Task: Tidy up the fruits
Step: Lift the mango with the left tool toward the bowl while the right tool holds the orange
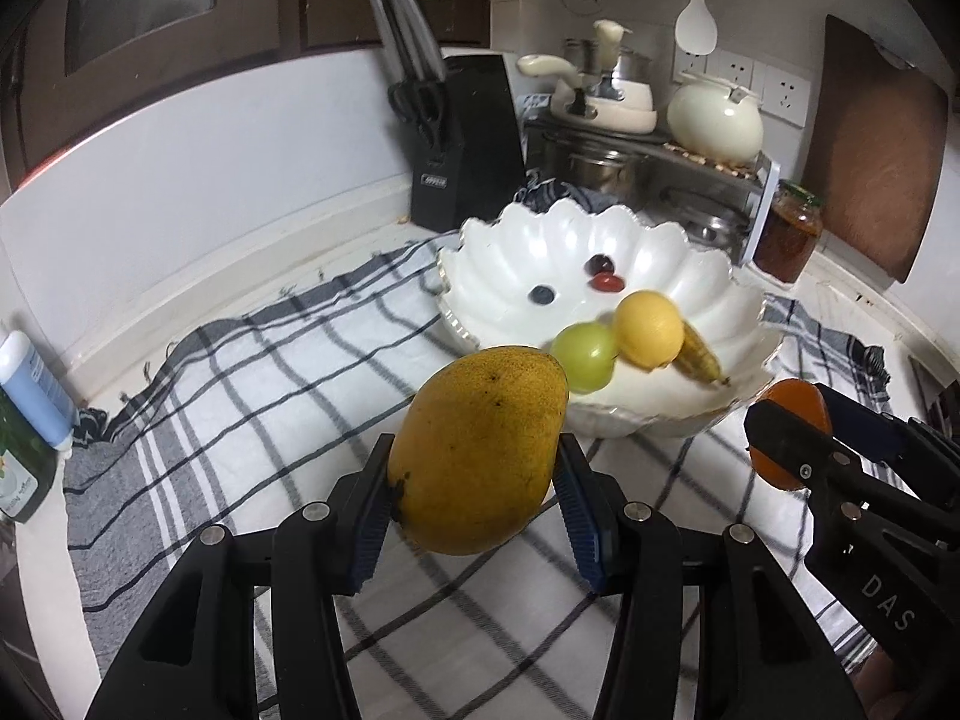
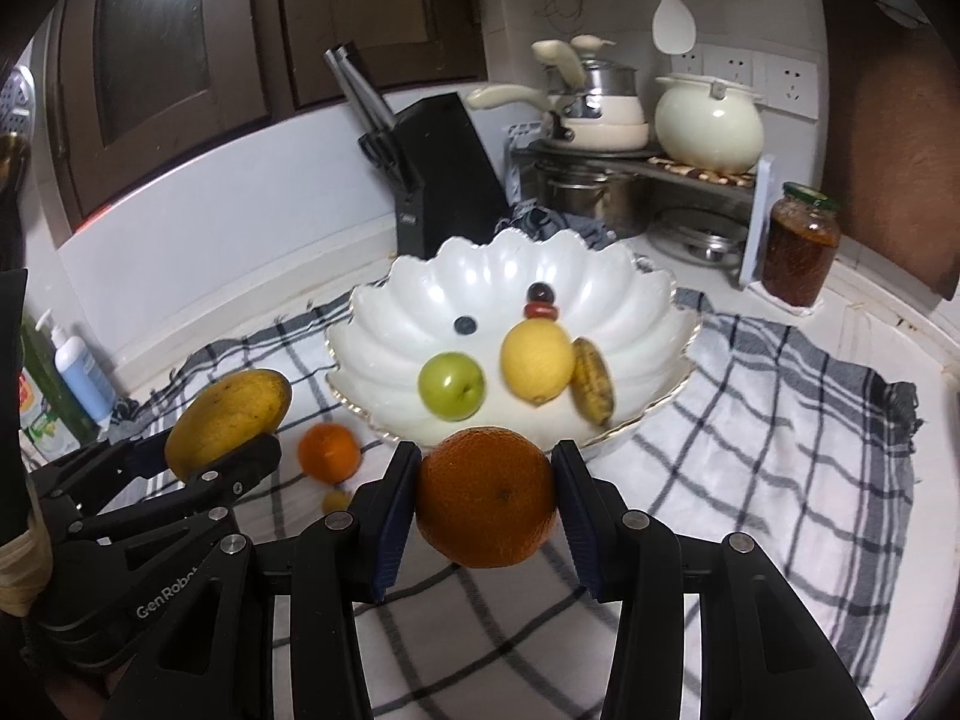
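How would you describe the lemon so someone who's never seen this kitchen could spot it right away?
Find the white scalloped bowl on the checked cloth. Inside it, near the front, the lemon lies between a green apple and a small banana. It is the only plain yellow, rounded fruit with a pointed tip.

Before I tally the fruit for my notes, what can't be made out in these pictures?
- Small yellowish fruit on the cloth: right wrist view, blurred and tiny; kind unclear.
- Loose orange: hidden in the left wrist view behind the mango.
- Held orange: left wrist view, mostly covered by the right gripper's fingers.
- Dark berries in the bowl: too small to identify.
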Available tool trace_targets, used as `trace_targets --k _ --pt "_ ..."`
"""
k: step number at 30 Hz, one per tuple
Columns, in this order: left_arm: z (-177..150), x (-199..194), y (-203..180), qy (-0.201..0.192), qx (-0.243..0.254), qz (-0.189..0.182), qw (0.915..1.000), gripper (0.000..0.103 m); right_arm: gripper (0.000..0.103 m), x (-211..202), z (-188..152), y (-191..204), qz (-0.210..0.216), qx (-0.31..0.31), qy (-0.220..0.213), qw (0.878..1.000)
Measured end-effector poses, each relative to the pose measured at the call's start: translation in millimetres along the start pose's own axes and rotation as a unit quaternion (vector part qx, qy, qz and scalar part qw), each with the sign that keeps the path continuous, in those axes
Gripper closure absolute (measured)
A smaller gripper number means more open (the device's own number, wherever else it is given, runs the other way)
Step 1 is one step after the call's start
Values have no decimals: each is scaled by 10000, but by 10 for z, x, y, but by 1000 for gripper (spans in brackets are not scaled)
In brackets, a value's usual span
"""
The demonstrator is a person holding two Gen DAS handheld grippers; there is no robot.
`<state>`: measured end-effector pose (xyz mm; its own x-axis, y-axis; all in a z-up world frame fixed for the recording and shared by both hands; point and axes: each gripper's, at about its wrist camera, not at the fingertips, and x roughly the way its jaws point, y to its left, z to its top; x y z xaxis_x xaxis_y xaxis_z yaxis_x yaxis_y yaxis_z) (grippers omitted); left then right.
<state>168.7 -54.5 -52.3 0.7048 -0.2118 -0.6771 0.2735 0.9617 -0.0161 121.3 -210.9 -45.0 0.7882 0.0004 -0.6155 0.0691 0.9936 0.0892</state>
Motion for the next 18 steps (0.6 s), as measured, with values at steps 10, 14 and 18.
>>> trace_targets --k 10,14,18 --pt "264 -73 -196 -191 26 -131 9997 53 57 -132 209 -209 -133 82 -232 9996" --pt "360 -61 -230 -249 1 -145 9996 53 57 -128 304 -272 -191 68 -298 9994" --pt "445 6 -272 -259 -45 -157 9995 53 57 -87 387 -343 -243 66 -343 9991"
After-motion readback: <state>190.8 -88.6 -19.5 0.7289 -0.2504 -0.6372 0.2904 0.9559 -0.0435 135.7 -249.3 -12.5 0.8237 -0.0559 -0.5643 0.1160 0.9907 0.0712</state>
